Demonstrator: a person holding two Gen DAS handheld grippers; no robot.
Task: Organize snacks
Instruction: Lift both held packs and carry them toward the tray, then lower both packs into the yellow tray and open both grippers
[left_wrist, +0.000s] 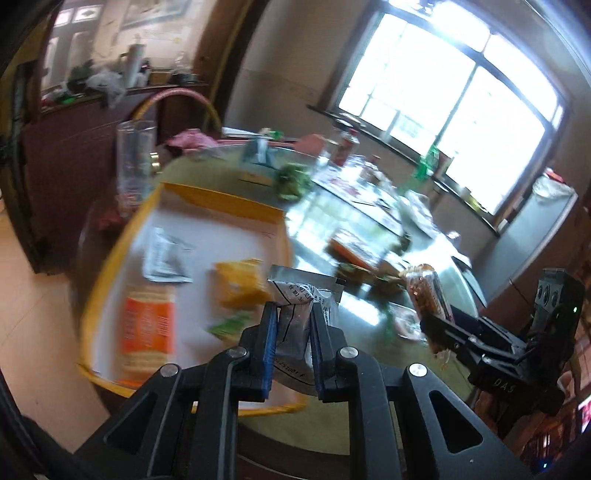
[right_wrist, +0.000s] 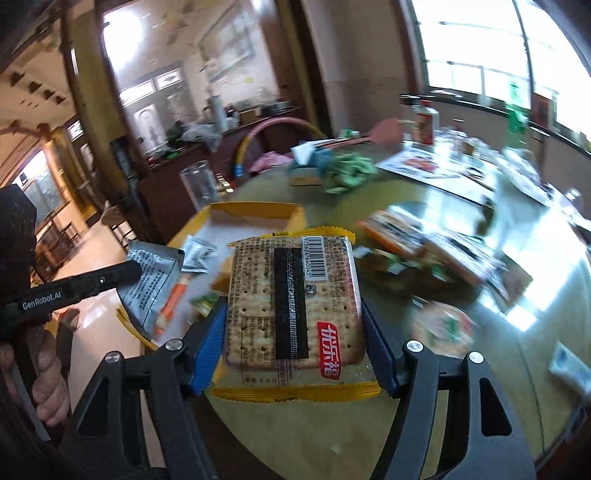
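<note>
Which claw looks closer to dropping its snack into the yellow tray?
Left, probably. The left claw grips a silver packet that already overlaps the yellow tray's near corner. The right claw holds its cracker pack off to the tray's side, above the table.

On the body of the left gripper (right_wrist: 136, 271), beside your hand, you can read "GenRobot.AI". The right gripper (left_wrist: 437, 328) carries the letters "DAS" on its housing. The cracker pack (right_wrist: 295, 299) shows a barcode numbered roughly "9756246400045" and a red label in white Chinese characters. The silver pouch (left_wrist: 295, 314) bears small black print, too blurred to read.
</note>
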